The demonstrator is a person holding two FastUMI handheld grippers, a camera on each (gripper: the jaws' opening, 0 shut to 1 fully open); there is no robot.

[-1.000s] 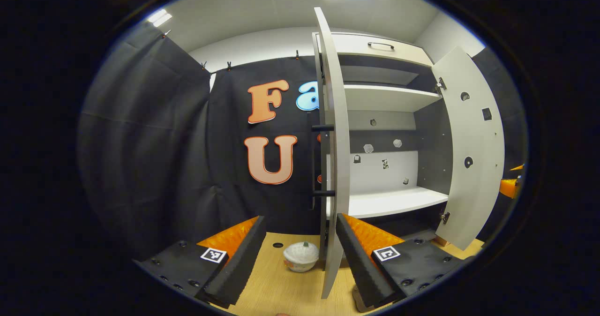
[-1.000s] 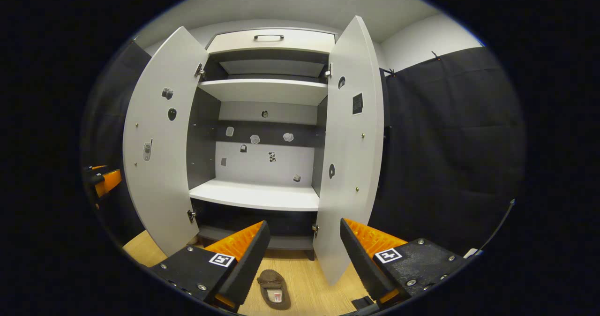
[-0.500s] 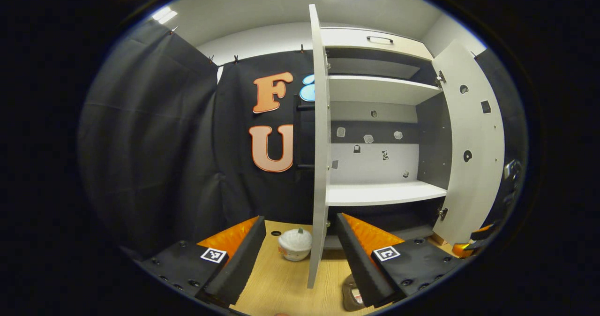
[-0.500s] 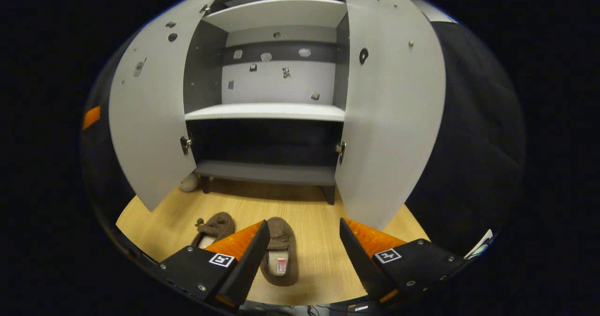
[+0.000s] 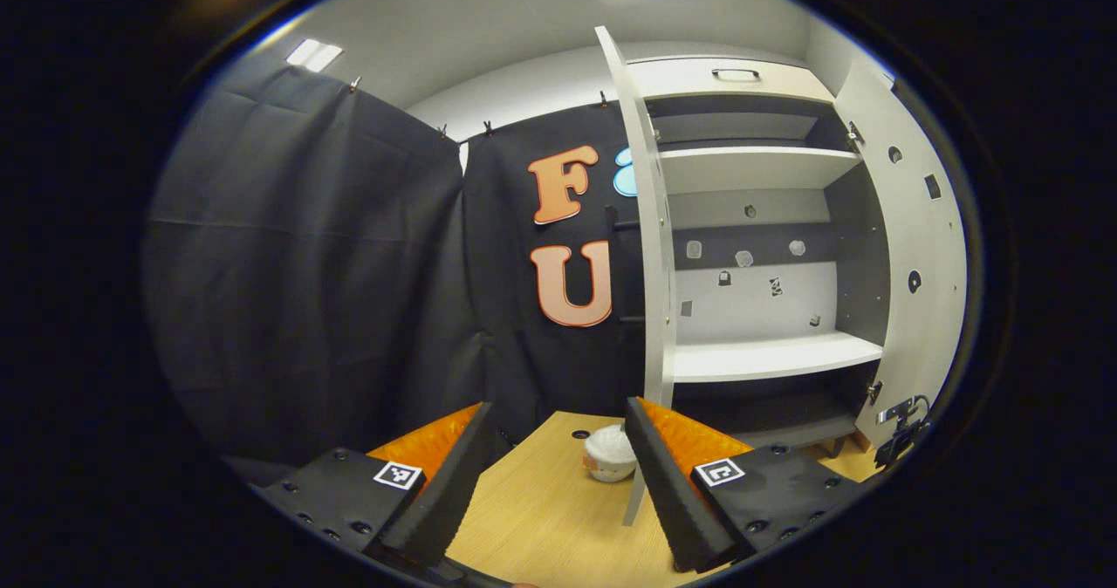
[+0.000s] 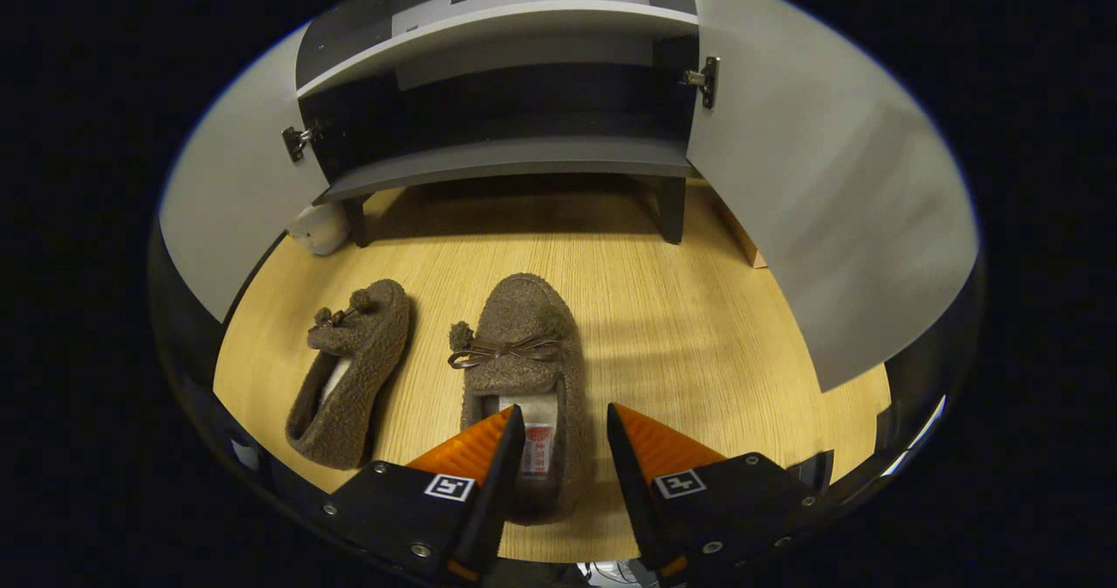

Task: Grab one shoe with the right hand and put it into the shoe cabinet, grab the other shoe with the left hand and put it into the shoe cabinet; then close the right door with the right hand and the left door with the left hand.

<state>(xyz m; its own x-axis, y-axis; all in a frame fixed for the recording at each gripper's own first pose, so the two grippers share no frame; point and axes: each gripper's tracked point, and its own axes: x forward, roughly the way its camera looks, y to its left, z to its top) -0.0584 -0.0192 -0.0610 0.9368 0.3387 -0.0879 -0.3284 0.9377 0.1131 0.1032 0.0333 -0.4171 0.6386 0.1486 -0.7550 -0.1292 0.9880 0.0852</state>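
Note:
Two brown fuzzy slippers lie on the wooden floor (image 6: 698,326) in front of the open shoe cabinet (image 6: 497,156). The right slipper (image 6: 522,335), with a bow on top, points toward the cabinet. My right gripper (image 6: 565,457) hangs open over its heel, one finger above the slipper's opening and the other just past its right side. The left slipper (image 6: 353,365) lies apart, to the left. My left gripper (image 5: 554,466) is open and holds nothing. It faces the cabinet's left door (image 5: 653,256), seen edge-on, and the white shelf (image 5: 772,357) inside.
Both cabinet doors stand wide open: the left door (image 6: 222,222) and the right door (image 6: 829,213) flank the slippers. A white round object (image 6: 318,226) sits on the floor by the cabinet's left leg, also visible as the white round object (image 5: 608,453) beside the left door.
My right gripper has dropped and tilted down onto the right slipper, and its fingers have narrowed. My left gripper has swung slightly left, so the cabinet sits further right in its view.

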